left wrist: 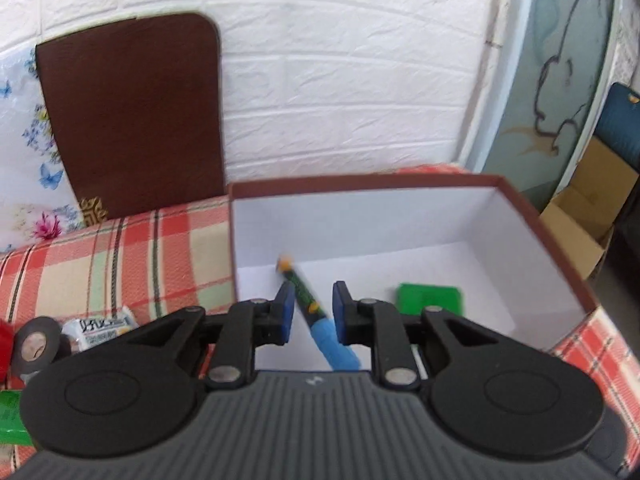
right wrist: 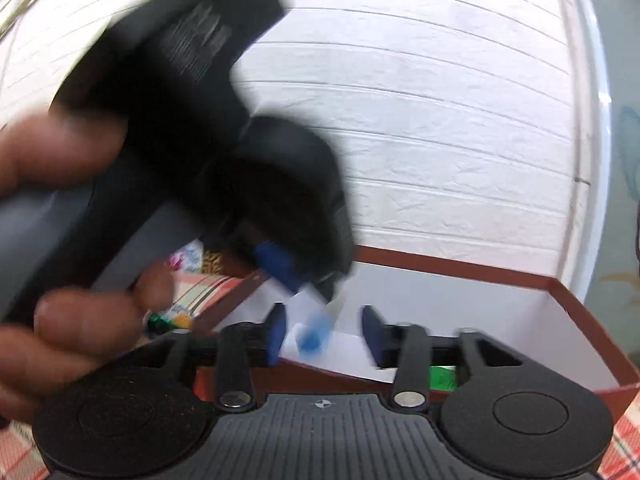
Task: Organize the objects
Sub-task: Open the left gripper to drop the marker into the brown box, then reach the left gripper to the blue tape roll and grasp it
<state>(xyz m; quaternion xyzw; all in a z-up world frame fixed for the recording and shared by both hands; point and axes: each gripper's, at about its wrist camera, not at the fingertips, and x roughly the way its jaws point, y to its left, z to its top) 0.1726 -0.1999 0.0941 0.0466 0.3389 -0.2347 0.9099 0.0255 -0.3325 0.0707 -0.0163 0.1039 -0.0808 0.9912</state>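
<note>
left gripper (left wrist: 309, 312) hovers over the open box (left wrist: 532, 216), its blue pads slightly parted and clear of the pen (left wrist: 310, 306), which lies loose between them inside the box. right gripper (right wrist: 324, 334) stands spread wider over the same box, gripping nothing. a green block (left wrist: 432, 298) lies on the box floor. a tape roll (left wrist: 38, 344) sits on the plaid cloth (left wrist: 120, 256).

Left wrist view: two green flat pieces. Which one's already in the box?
The green piece on the box floor. The other green piece lies outside on the plaid cloth, at the lower-left edge.
</note>
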